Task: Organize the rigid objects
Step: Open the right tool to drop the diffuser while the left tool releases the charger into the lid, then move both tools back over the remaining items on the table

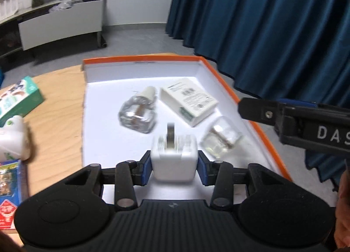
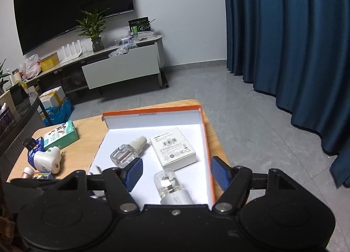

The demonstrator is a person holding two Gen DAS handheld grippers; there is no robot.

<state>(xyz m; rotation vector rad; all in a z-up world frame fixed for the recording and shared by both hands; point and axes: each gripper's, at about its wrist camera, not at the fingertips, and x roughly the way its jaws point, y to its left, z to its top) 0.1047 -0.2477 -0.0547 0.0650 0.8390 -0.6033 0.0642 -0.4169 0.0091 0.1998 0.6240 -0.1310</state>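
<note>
My left gripper (image 1: 174, 170) is shut on a white plug adapter (image 1: 174, 164), its blue pads against the cube's two sides, low over the near end of the orange-rimmed white tray (image 1: 221, 81). In the tray lie a clear bottle with a white cap (image 1: 137, 112), a flat white box (image 1: 190, 101) and a second clear bottle (image 1: 221, 140). My right gripper (image 2: 177, 175) stands open above that second bottle (image 2: 168, 184), not touching it. One of its black fingers (image 1: 258, 110) reaches in from the right in the left wrist view.
The tray (image 2: 203, 134) sits on a wooden table (image 2: 87, 129). Left of it lie a green box (image 2: 61, 136), a white spray device (image 2: 48, 160) and a blue packet (image 1: 8, 186). A dark blue curtain (image 2: 284, 44) hangs to the right, and a TV cabinet (image 2: 120, 70) stands behind.
</note>
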